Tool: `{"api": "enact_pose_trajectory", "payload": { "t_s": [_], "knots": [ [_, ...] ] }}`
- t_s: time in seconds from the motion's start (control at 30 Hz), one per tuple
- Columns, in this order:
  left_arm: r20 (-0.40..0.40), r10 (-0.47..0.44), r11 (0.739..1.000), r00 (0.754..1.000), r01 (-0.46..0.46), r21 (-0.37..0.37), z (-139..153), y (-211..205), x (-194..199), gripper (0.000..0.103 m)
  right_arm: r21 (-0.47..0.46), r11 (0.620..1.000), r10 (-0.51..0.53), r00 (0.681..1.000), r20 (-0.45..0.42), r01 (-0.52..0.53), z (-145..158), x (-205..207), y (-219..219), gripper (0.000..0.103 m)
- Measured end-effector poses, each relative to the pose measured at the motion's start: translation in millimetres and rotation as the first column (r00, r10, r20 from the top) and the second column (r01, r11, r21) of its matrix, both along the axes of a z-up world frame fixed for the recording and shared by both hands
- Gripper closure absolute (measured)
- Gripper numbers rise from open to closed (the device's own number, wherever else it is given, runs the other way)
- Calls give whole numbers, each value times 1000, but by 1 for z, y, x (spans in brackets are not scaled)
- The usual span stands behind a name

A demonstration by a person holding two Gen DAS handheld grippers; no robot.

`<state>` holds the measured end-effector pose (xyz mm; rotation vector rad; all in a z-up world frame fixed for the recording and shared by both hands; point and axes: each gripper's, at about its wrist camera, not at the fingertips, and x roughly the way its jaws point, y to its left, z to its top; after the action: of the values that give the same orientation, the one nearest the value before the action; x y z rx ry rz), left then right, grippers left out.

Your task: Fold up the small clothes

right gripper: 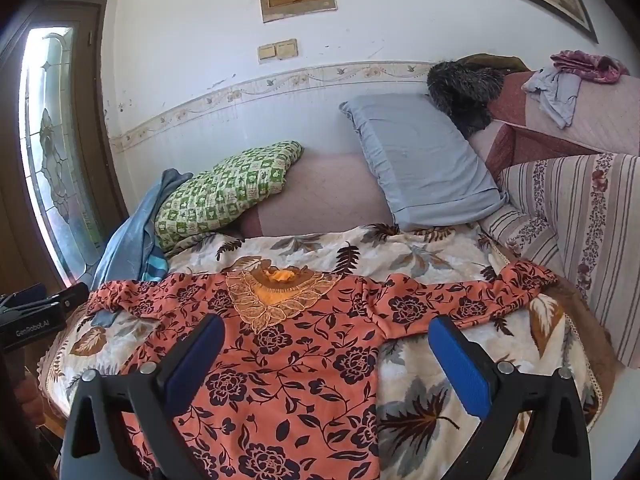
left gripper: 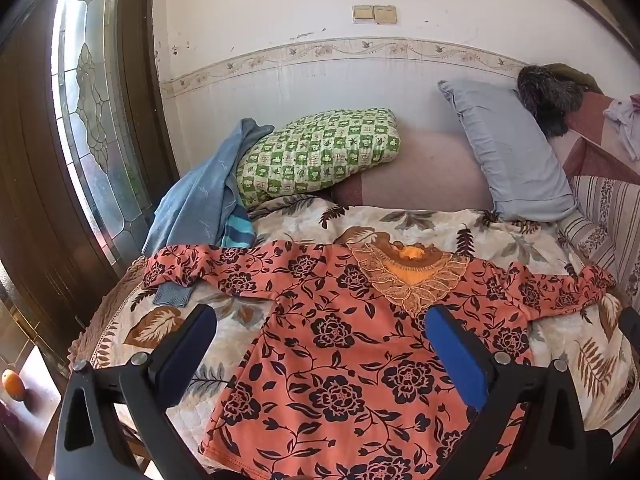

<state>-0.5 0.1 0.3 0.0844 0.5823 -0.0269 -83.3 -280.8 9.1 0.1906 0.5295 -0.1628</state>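
An orange top with dark flowers (left gripper: 344, 352) (right gripper: 280, 364) lies spread flat on the leaf-print bed cover (left gripper: 432, 224) (right gripper: 432, 400), both sleeves stretched out sideways and an embroidered yellow neck panel (left gripper: 408, 276) (right gripper: 276, 296) at the far end. My left gripper (left gripper: 320, 320) hovers over the top's left half, jaws wide open with nothing between them. My right gripper (right gripper: 326, 332) hangs over the top's right side by the armpit, also wide open and empty. The left gripper's body (right gripper: 32, 312) shows at the left edge of the right wrist view.
A green checked pillow (left gripper: 320, 152), a blue cloth (left gripper: 200, 196) and a grey-blue pillow (left gripper: 504, 148) lean at the wall behind. A striped cushion (right gripper: 580, 240) and heaped clothes (right gripper: 560, 84) stand to the right. A small grey-blue piece (left gripper: 172, 294) lies under the left sleeve. A glass door (left gripper: 88, 120) is at left.
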Motion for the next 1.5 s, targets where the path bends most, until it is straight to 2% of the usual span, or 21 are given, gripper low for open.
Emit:
{"api": "enact_pose_trajectory", "payload": {
  "t_s": [0.27,0.43,0.6,1.5],
  "knots": [
    [8,-24,1000,1000,24,-16,2,4,-8,0,-6,1000,0,1000,12,0,3,-7,-4,0],
    [-15,-12,999,1000,13,33,6,-1,-5,0,13,1000,-3,1000,8,3,1,-10,-9,0],
    [-15,-6,999,1000,7,43,5,-6,-6,0,22,1000,4,1000,3,-4,0,-8,-8,0],
    [-39,11,999,999,-9,36,-6,-1,-1,0,7,999,46,999,-13,-46,-7,-2,11,0]
  ]
}}
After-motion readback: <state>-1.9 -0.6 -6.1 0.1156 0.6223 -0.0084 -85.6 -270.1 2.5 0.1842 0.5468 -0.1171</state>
